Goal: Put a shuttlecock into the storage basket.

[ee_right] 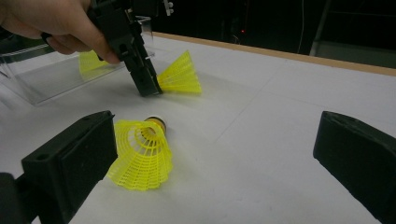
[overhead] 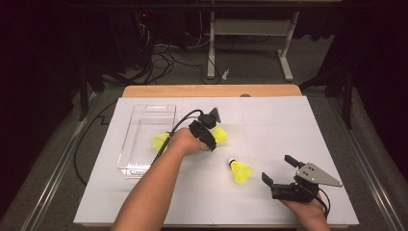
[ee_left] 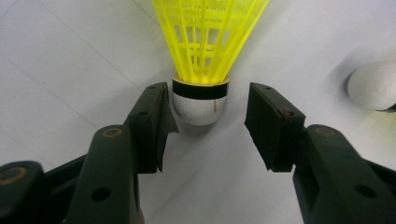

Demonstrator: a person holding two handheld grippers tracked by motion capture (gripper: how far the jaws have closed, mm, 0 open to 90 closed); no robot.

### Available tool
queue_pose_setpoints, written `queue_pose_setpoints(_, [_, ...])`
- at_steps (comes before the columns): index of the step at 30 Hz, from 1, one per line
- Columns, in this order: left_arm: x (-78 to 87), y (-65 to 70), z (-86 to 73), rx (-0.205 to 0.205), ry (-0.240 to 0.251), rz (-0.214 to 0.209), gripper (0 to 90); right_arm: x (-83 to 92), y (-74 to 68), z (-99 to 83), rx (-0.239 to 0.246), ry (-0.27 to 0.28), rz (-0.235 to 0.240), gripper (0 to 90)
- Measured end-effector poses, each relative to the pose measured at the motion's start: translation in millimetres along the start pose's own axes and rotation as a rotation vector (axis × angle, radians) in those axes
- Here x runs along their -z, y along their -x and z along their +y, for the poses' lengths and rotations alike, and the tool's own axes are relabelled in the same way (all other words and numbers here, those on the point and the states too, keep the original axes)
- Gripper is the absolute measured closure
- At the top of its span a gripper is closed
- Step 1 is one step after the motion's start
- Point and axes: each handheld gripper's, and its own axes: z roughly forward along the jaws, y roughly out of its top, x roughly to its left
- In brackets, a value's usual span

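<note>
A yellow shuttlecock (overhead: 221,135) lies on the white table sheet (overhead: 269,125) to the right of the clear box. My left gripper (overhead: 212,141) points down at it. In the left gripper view its white cork (ee_left: 200,109) sits between the jaws of that gripper (ee_left: 205,108). The left pad is at the cork's side and the right pad stands apart from it, so the gripper is open. A second yellow shuttlecock (overhead: 240,172) lies on its side nearer the front. My right gripper (overhead: 277,169) rests wide open to the right of it, holding nothing.
A clear plastic box (overhead: 144,120) stands at the left of the sheet with a third yellow shuttlecock (overhead: 159,140) inside. A wooden table edge (overhead: 211,90) runs along the back. Another white cork (ee_left: 373,86) shows at the right in the left gripper view.
</note>
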Motion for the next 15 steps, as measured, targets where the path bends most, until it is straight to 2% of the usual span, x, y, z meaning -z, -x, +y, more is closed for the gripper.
queue_pose_setpoints(12, [-2.4,1.4,0.4,-0.009,-0.002,0.023,63.7,0.2,0.5,-0.1,-0.002,0.000,0.000,0.4])
queue_pose_setpoints(15, [-2.6,2.4,-0.1,-0.017,-0.001,0.030,64.6,0.0,0.6,-0.1,-0.002,0.000,0.000,0.4])
